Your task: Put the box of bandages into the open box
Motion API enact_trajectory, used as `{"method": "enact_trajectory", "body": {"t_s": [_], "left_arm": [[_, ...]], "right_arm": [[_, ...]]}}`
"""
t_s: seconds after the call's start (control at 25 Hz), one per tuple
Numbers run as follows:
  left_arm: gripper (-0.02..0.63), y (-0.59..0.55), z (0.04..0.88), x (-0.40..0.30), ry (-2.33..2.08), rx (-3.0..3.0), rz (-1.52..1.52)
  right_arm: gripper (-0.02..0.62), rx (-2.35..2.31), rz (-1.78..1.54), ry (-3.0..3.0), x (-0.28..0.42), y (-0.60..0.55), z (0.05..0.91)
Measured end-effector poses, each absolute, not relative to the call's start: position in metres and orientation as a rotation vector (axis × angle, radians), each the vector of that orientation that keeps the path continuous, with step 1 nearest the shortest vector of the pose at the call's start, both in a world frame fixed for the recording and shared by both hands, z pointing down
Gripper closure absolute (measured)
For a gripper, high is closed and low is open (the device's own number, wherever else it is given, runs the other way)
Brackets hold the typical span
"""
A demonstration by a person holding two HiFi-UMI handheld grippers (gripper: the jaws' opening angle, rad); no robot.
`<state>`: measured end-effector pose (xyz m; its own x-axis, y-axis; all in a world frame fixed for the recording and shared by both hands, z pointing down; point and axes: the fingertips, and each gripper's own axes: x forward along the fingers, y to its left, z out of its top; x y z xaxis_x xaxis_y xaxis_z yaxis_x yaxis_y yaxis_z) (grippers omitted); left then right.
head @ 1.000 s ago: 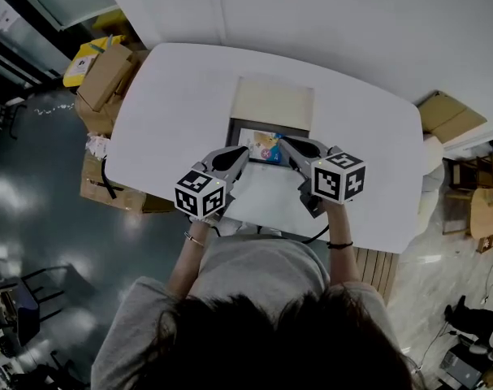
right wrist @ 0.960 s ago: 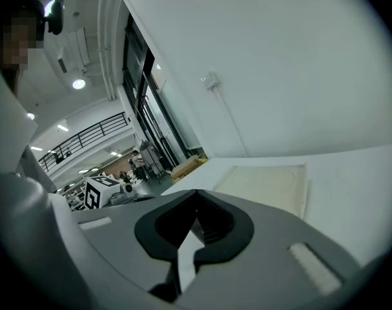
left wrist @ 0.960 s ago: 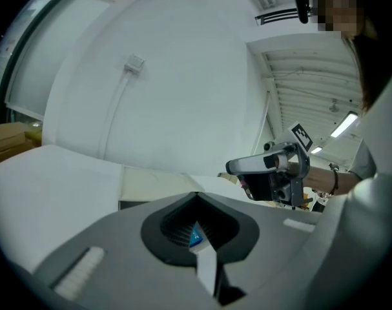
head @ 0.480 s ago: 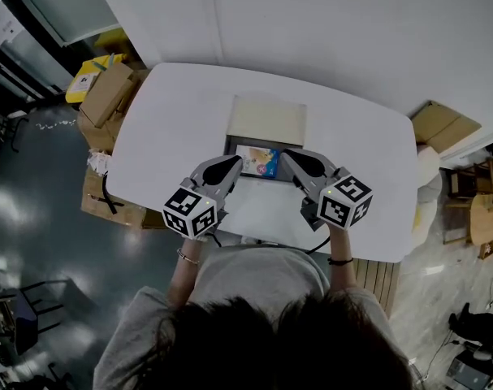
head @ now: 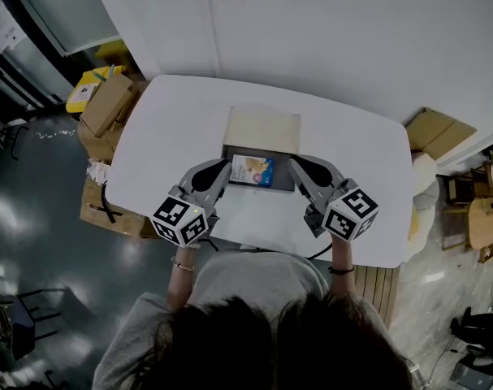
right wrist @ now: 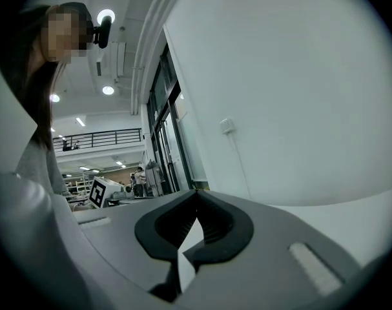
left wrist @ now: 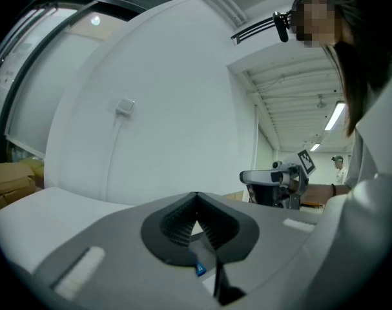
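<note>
1. The task looks as good as done. The small printed cardboard box of bandages (head: 252,171), blue and orange on its face, lies flat inside the dark-walled open box (head: 285,184). That box's beige lid (head: 262,128) is folded back at 12 o'clock; it sits near the middle of the white oval table (head: 161,128).
2. Little seems left, in my judgement; neither tool holds the box of bandages, and at most the hands need to clear away.
3. The left gripper (head: 223,167) has its jaws pressed together on nothing; its own view shows the ribbed pads (left wrist: 183,221) meeting at the tip.
4. The right gripper (head: 293,162) is likewise closed and empty; its pads (right wrist: 212,225) meet.
5. In the head view the box of bandages lies between the two tips, near both but touching neither; it is at 3 o'clock from the left gripper and 9 o'clock from the right gripper.
</note>
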<state>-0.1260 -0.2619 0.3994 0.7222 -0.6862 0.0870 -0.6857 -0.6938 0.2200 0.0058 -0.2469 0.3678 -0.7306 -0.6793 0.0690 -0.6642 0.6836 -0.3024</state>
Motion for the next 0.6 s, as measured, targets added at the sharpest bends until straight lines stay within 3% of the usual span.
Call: {"method": "enact_trajectory", "body": {"t_s": [0.6], "left_arm": [[0.612,-0.2603,0.3912,-0.1187,-1.089,2.732,0.000]], "right_arm": [[0.583,-1.160,-0.429,2.808,0.0179,-0.2433,0.3637]]}}
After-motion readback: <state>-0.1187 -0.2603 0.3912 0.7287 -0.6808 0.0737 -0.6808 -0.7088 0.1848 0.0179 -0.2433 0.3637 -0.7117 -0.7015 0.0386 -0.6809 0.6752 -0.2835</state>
